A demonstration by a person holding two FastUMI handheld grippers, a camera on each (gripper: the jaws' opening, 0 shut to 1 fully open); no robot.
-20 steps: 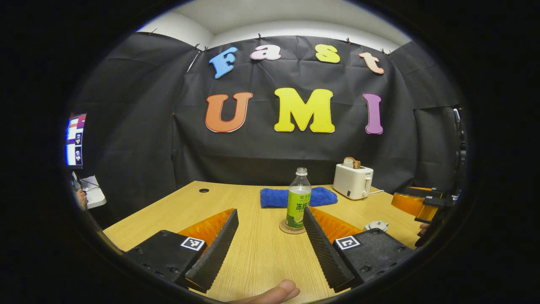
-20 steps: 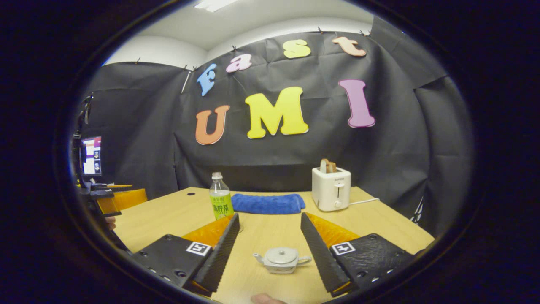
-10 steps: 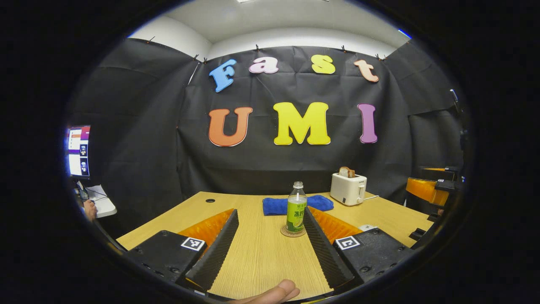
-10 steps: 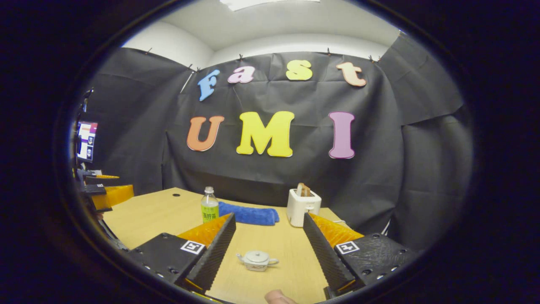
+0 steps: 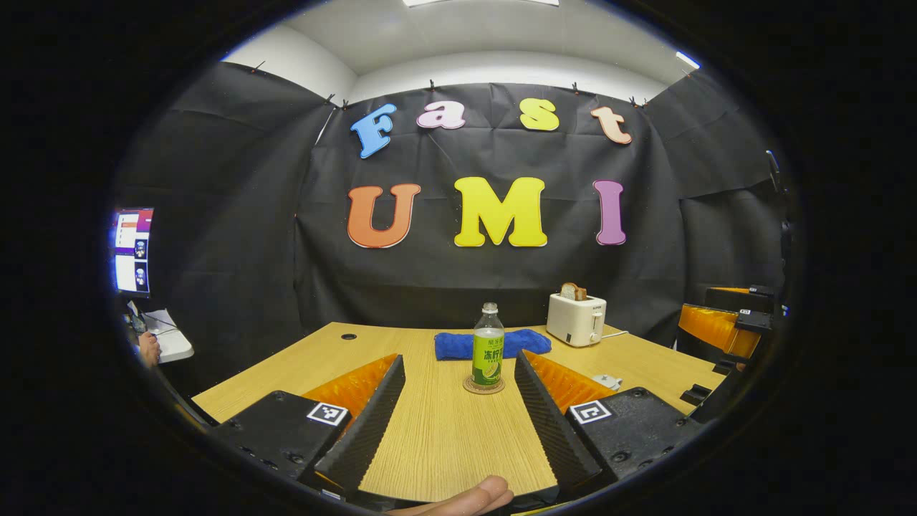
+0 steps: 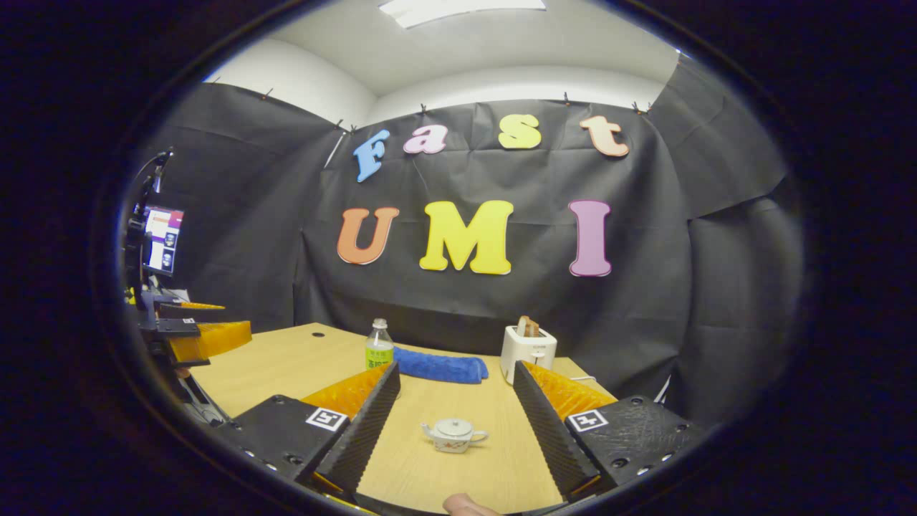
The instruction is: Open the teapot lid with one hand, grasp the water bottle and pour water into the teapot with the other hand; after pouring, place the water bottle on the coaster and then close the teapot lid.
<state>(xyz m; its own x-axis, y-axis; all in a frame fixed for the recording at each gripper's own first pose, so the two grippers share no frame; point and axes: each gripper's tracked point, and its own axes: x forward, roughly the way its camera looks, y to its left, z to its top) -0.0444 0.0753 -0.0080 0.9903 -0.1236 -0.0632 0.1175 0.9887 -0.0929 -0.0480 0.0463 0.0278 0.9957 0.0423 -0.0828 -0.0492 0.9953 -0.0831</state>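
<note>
water bottle [image 5: 488,345] on coaster [image 5: 483,388] ahead between left fingers [image 5: 369,423], apart; teapot [image 6: 454,436] between right fingers [image 6: 365,428], apart.

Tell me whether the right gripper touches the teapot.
Apart. The right gripper view shows the open right gripper with bare table around the lidded teapot.

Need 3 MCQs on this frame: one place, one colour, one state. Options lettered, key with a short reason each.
1. The water bottle stands on:
A. the coaster
B. the towel
C. the toaster

2. The folded towel is:
A. white
B. blue
C. orange

3. The teapot lid is:
A. off, on the table
B. held by a gripper
C. on the pot

Key: 1 A, the coaster rims the bottle's base; 2 B, it is blue in both views; 3 C, the lid sits on the teapot, between the right gripper's open fingers but untouched.
</note>
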